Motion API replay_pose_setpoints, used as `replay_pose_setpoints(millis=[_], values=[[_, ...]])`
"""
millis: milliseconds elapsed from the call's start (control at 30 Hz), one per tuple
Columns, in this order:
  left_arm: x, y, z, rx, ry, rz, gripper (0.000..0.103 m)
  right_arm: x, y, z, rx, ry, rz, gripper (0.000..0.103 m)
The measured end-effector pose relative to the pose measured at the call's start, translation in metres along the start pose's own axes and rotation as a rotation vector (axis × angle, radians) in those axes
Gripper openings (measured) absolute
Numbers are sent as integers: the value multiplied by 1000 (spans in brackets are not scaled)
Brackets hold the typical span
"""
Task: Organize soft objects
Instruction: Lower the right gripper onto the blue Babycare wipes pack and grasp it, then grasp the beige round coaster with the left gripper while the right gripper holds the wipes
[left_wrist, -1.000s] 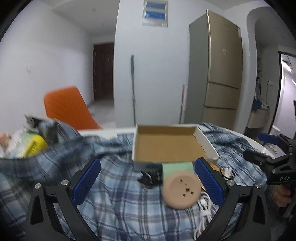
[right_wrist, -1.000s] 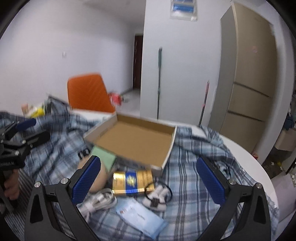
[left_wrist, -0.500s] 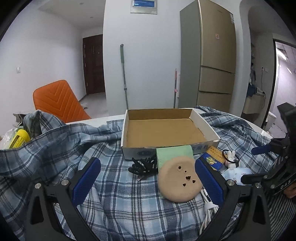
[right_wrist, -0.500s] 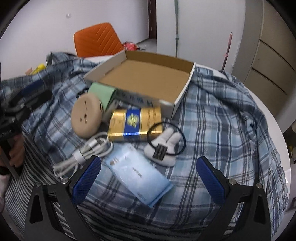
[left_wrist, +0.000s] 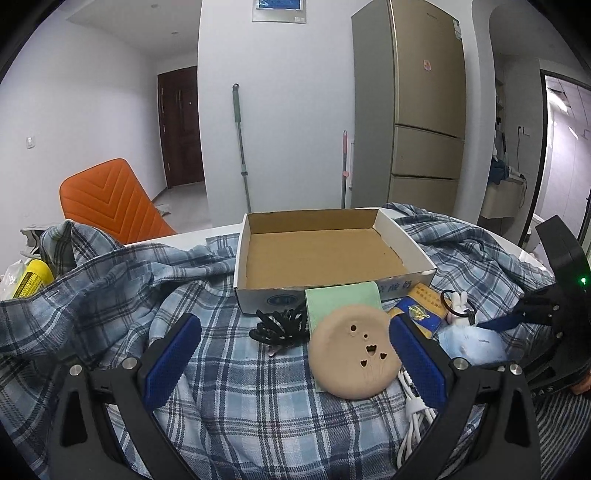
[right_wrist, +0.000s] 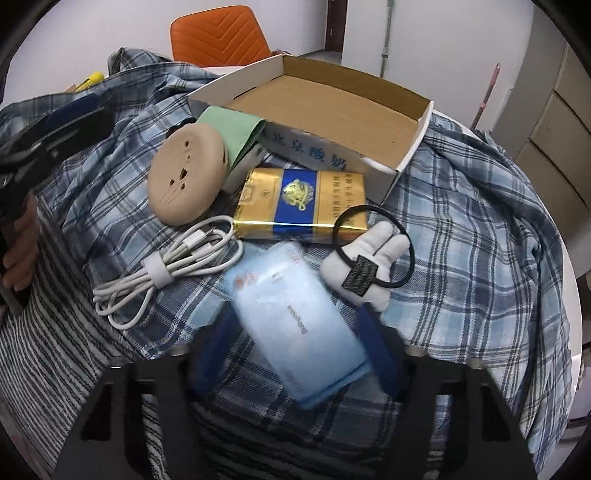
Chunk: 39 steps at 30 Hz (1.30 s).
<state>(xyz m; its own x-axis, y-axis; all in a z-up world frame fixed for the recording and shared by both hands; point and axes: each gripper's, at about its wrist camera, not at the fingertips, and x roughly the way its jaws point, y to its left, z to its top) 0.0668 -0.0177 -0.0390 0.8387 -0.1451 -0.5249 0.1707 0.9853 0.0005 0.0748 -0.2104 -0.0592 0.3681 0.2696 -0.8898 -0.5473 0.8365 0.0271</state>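
A pale blue tissue pack (right_wrist: 295, 314) lies on the plaid shirt (right_wrist: 480, 229), between the fingers of my right gripper (right_wrist: 297, 310). Its jaws are closing around the pack, with cloth still showing beside the left finger. A white bunny hair tie (right_wrist: 362, 266) rests right of the pack. The empty cardboard box (right_wrist: 406, 155) stands behind. My left gripper (left_wrist: 295, 354) hovers open over the shirt, facing a tan round pad (left_wrist: 354, 358), a green cloth (left_wrist: 343, 299) and black hair ties (left_wrist: 280, 326).
A gold and blue packet (right_wrist: 299, 203) and a coiled white cable (right_wrist: 166, 269) lie beside the tissue pack. An orange chair (left_wrist: 107, 203) and a yellow bottle (left_wrist: 31, 277) are at the left. A fridge (left_wrist: 424, 129) stands behind the table.
My right gripper tipped downward and dropped onto the tissue pack, and its fingers came in from wide open. The left gripper sank a little toward the cloth.
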Motion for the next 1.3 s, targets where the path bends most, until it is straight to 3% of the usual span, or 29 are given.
replay_pose_setpoints(millis=[133, 400, 600, 967, 1033, 1300], values=[[-1, 1, 0, 0, -4, -1, 103, -8, 0, -1, 1, -43, -20, 36], [-1, -2, 0, 9, -11, -4, 103, -61, 9, 20, 36, -322, -26, 36], [0, -6, -1, 29, -3, -4, 103, -53, 21, 37, 6, -469, -149, 36], [4, -17, -2, 84, 19, 14, 103, -22, 10, 32, 58, -373, -154, 37], [9, -23, 0, 111, 41, 27, 103, -20, 9, 32, 57, -368, -147, 37], [38, -47, 5, 233, 160, -41, 103, -14, 4, 32, 76, -335, -120, 37]])
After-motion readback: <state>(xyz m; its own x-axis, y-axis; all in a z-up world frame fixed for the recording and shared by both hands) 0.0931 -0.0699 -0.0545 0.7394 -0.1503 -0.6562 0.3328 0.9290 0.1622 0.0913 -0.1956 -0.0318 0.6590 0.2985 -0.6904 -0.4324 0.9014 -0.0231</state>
